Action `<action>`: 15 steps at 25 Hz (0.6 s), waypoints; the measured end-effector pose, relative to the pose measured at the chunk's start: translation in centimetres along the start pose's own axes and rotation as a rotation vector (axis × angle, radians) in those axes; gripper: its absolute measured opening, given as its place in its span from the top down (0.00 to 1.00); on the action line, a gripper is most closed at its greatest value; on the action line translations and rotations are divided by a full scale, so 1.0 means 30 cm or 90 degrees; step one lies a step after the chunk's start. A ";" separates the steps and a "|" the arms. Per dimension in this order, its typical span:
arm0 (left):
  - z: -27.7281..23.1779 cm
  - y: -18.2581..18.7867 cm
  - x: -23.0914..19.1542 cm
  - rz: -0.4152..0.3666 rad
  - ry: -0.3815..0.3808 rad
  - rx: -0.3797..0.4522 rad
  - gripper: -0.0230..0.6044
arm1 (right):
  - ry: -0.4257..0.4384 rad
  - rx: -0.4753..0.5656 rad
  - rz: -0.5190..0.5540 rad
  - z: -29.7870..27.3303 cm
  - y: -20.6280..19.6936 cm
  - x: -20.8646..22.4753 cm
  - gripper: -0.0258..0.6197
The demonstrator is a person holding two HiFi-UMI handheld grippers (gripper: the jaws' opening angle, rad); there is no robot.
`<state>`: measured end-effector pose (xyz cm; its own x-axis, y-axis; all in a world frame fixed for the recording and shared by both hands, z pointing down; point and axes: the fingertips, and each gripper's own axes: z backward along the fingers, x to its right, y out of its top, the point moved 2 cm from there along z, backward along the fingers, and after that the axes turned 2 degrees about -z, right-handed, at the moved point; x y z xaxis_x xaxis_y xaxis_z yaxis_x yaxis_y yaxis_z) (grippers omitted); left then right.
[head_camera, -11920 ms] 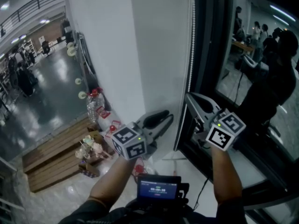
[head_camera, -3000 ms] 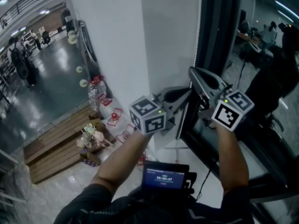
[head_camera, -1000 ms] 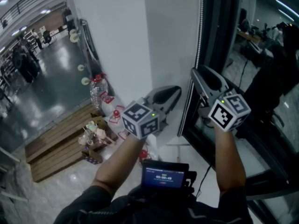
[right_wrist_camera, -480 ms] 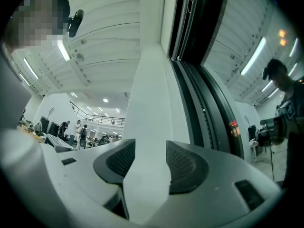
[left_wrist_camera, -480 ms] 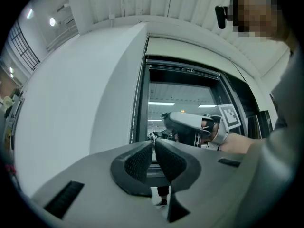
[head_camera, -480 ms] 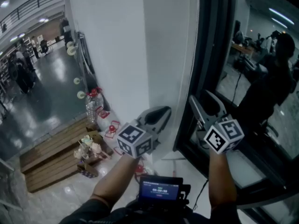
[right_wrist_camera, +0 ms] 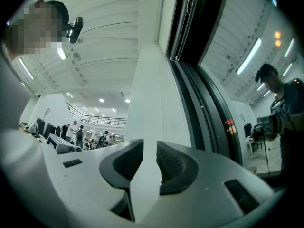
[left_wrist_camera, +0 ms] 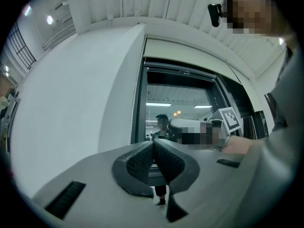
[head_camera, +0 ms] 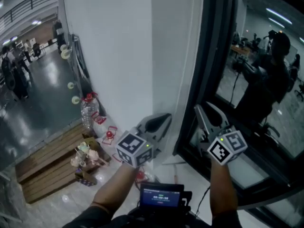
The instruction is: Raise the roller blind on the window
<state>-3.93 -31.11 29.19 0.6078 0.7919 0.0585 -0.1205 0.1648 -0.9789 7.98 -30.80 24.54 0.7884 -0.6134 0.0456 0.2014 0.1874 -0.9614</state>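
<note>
Head view: left gripper (head_camera: 164,118) and right gripper (head_camera: 205,109) point up at the white wall (head_camera: 123,56) beside the window (head_camera: 256,80). Left gripper view: jaws clenched empty, the blind's bead chain (left_wrist_camera: 131,122) just up-left of their tips. Right gripper view: jaws released, lately closing, only wall in their gap.

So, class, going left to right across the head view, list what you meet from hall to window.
People in the hall → water bottle → left gripper → right gripper, jaws apart, just closing a little, nothing seen between them → window glass.
</note>
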 end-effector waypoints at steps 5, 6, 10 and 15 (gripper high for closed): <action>0.030 -0.030 0.000 0.003 -0.015 -0.012 0.97 | -0.020 -0.016 0.000 0.025 -0.033 -0.032 0.87; 0.036 -0.038 -0.001 0.006 -0.019 -0.016 0.97 | -0.022 -0.020 0.006 0.027 -0.035 -0.042 0.89; 0.037 -0.046 0.023 0.027 -0.037 -0.013 0.97 | -0.037 -0.033 0.030 0.055 -0.019 -0.062 0.94; 0.075 -0.037 0.048 0.037 -0.031 -0.034 0.97 | -0.033 -0.026 0.018 0.098 -0.016 -0.104 0.94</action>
<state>-4.68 -28.84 30.81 0.5622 0.8270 0.0102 -0.1109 0.0877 -0.9900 7.13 -26.73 25.66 0.8229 -0.5673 0.0320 0.1559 0.1712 -0.9728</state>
